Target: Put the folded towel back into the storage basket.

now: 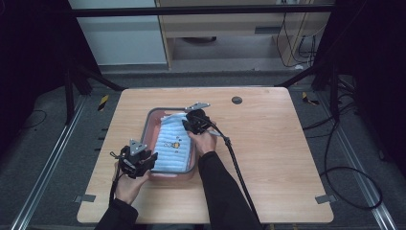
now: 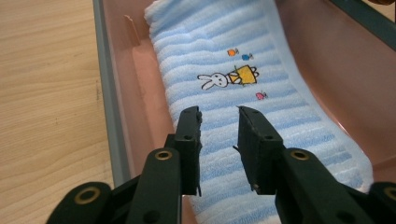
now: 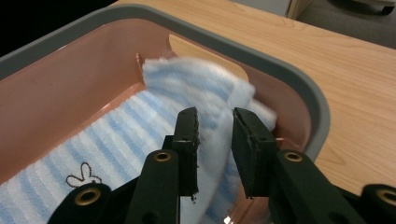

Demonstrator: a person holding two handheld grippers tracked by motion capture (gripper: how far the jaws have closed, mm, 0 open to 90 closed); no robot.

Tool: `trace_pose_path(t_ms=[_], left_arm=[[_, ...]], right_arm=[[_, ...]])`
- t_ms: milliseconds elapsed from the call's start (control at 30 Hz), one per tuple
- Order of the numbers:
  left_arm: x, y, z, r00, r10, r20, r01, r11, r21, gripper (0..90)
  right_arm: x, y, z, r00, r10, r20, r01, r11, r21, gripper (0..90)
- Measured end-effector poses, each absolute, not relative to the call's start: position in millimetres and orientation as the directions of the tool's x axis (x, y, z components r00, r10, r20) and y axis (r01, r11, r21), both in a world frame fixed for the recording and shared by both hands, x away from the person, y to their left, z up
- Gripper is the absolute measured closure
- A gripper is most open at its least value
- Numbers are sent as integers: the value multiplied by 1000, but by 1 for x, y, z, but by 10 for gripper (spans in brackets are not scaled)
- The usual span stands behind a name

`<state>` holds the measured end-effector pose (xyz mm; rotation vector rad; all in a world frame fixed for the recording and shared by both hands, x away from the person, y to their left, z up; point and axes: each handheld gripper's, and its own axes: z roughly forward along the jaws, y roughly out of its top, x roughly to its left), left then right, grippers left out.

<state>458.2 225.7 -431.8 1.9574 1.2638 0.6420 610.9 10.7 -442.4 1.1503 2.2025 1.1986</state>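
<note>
A light-blue striped towel (image 1: 173, 143) with a small rabbit print (image 2: 214, 80) lies lengthwise in a pink tray with a grey rim (image 1: 145, 130). My left gripper (image 1: 151, 159) is at the tray's near left corner. In the left gripper view it (image 2: 218, 114) hangs open just above the towel's (image 2: 210, 46) near half. My right gripper (image 1: 190, 125) is over the tray's far right part. It (image 3: 215, 114) is open, and the towel's bunched far end (image 3: 196, 79) shows in the gap between the jaws, against the tray's far wall (image 3: 280, 65).
The wooden table (image 1: 273, 143) has bare room to the right of the tray. A black round grommet (image 1: 236, 100) sits near the far edge. The right gripper's cable (image 1: 234, 163) trails back over the table. The tray's left rim (image 2: 105, 93) borders bare wood.
</note>
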Motion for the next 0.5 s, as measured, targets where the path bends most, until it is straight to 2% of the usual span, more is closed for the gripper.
trace_pose_path(t_ms=[33,100,233,500], left_arm=[[458,226,-432,398,917,30,564,-270,780,679],[457,228,-428,393,919,22,554,-255,793,662],[455,230,-423,392,920,22,538,-248,806,618],[448,239,-406,409,913,-3,485,-214,848,519]], right_arm=[[611,11,-442,-593,804,51,479,301,824,690],[609,7,-436,-583,811,46,460,283,841,622],[605,-1,-426,-574,817,49,437,256,862,559],[589,-29,-403,-573,817,67,401,209,892,341]])
